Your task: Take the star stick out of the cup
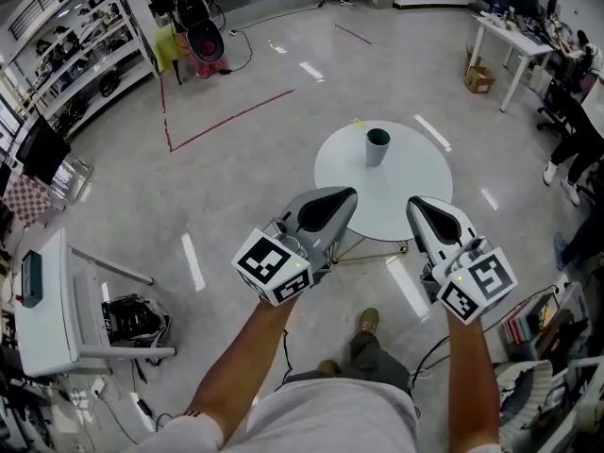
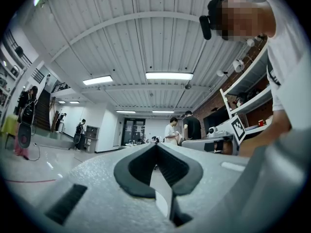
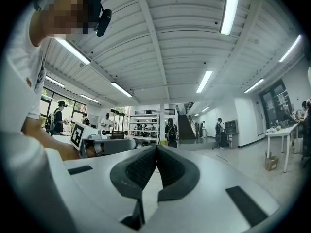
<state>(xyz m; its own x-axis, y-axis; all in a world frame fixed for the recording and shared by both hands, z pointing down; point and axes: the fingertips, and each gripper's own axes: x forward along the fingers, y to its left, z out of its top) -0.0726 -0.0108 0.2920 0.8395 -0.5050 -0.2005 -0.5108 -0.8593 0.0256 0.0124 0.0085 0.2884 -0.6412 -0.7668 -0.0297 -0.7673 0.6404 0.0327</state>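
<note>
A grey cup (image 1: 377,146) with a dark inside stands upright on the far part of a round white table (image 1: 415,192). No star stick shows in or near the cup. In the head view my left gripper (image 1: 349,196) and right gripper (image 1: 416,204) hover side by side over the table's near edge, both pointing toward the cup and well short of it. In the left gripper view the left gripper (image 2: 156,145) has its jaws shut with nothing between them. The right gripper (image 3: 156,147) is likewise shut and empty. Both gripper views look up at the ceiling and do not show the cup.
A white desk (image 1: 52,310) stands at the left with a black bag (image 1: 135,321) on the floor beside it. Shelves (image 1: 75,36) line the far left. Another white table (image 1: 514,43) and a cardboard box (image 1: 478,77) are at the far right. People stand far off (image 2: 171,130).
</note>
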